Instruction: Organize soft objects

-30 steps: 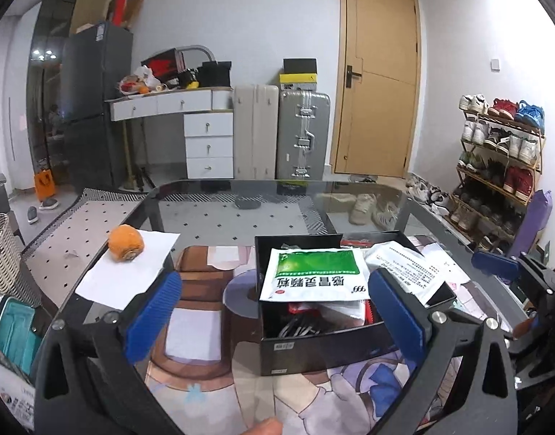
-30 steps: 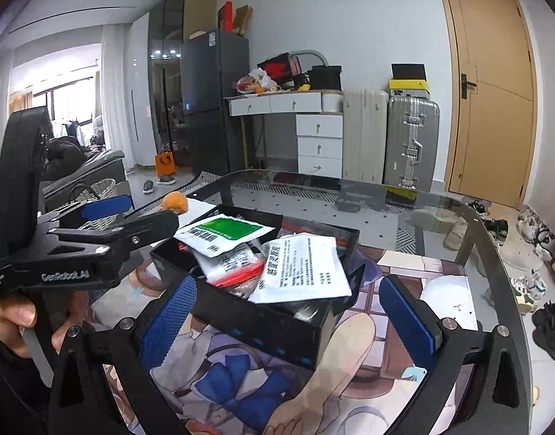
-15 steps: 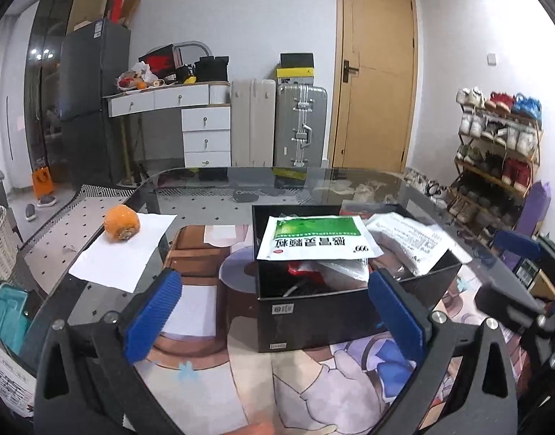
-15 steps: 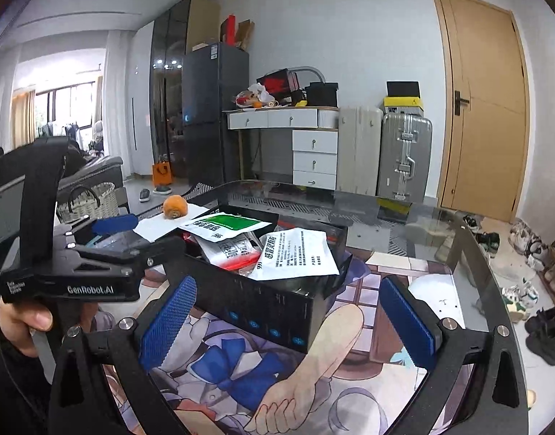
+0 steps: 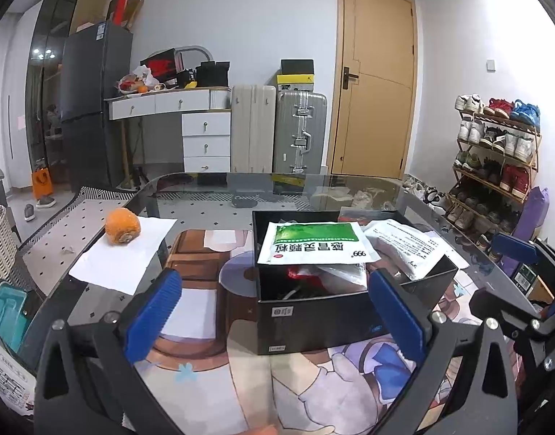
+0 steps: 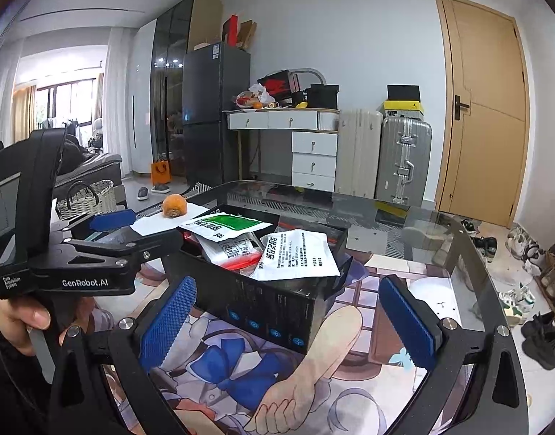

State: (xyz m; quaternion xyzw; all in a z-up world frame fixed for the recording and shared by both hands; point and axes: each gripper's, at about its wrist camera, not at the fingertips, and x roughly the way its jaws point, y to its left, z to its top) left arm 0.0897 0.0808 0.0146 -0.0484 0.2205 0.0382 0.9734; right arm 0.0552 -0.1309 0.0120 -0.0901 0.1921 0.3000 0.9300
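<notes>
A black open box stands on the glass table, filled with soft sachets. A green and white sachet lies on top, a white printed sachet beside it, a red and white one underneath. My left gripper is open and empty, just in front of the box. My right gripper is open and empty, in front of the box's right corner; it also shows at the right edge of the left wrist view.
An orange fruit sits on a white paper sheet at the table's left. A printed mat covers the table near me. A teal item lies at the left edge. A shoe rack stands to the right.
Both grippers have drawn back and lower from the box, so I see it more from the side. Both stay open and empty. The sachets have not moved.
</notes>
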